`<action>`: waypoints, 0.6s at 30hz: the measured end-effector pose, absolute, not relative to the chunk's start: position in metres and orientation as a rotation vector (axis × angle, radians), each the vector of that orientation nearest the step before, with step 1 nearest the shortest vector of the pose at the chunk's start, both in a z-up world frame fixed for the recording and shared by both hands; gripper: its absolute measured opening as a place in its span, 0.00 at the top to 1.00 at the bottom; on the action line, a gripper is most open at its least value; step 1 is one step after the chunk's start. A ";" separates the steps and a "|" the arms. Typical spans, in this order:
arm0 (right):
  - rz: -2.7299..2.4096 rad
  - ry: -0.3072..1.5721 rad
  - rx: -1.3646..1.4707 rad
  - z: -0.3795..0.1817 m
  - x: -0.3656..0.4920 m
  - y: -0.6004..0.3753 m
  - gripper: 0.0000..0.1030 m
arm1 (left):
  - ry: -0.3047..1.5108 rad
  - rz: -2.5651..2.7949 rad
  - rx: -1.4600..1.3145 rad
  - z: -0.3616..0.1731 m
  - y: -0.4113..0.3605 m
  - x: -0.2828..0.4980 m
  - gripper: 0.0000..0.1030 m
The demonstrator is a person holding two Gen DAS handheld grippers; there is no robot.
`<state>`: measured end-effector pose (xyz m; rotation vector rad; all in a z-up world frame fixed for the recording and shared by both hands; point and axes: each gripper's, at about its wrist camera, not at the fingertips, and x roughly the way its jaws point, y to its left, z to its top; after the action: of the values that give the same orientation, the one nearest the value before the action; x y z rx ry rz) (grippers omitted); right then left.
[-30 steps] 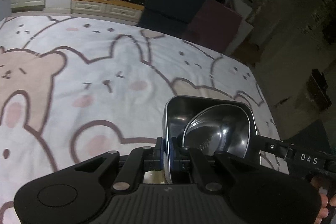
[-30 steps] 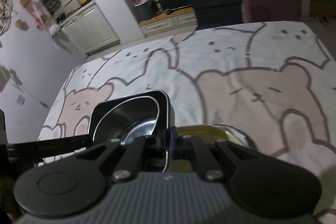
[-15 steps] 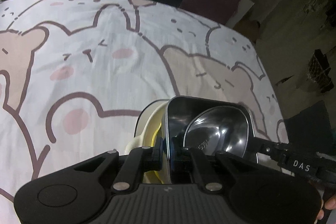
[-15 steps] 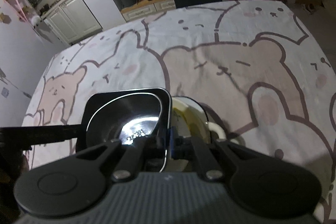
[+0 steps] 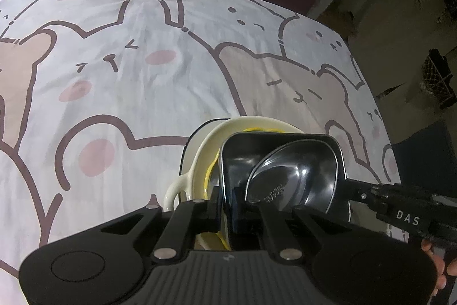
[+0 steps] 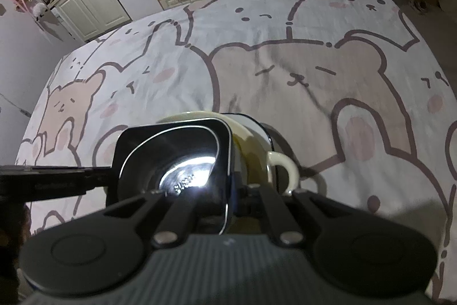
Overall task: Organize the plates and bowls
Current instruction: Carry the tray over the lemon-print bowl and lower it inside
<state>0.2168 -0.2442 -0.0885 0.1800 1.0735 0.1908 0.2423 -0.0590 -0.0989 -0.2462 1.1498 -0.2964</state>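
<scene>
The white cloth printed with cartoon bears [image 5: 148,93] lies bare and open to the left, right and far side of the stack. Only the cream ceramic bowl with loop handles [image 5: 200,162] and the square black metal tray [image 5: 274,156] over it block the near middle.

— How is the left hand-held gripper [image 5: 225,205] set?
— Pitched steeply down, jaws clamped on the near wall of the tray [image 5: 285,162].
— And the right hand-held gripper [image 6: 230,190]?
— Same steep tilt, jaws pinched on the tray's opposite wall. In the left view it reaches in from the right edge, fingertips [image 5: 440,273] of the holding hand showing beneath it.
</scene>
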 end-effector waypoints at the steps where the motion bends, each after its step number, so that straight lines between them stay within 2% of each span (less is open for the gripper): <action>1: 0.189 1.077 0.177 -0.089 0.217 -0.244 0.95 | 1.148 -0.297 -0.245 -0.099 -0.059 0.242 0.94; 18: 0.188 1.098 0.177 -0.092 0.221 -0.245 0.94 | 1.149 -0.309 -0.252 -0.098 -0.059 0.242 0.93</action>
<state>0.2211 -0.2451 -0.0925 0.1768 1.0982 0.1876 0.2418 -0.0586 -0.0978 -0.2522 1.1490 -0.3085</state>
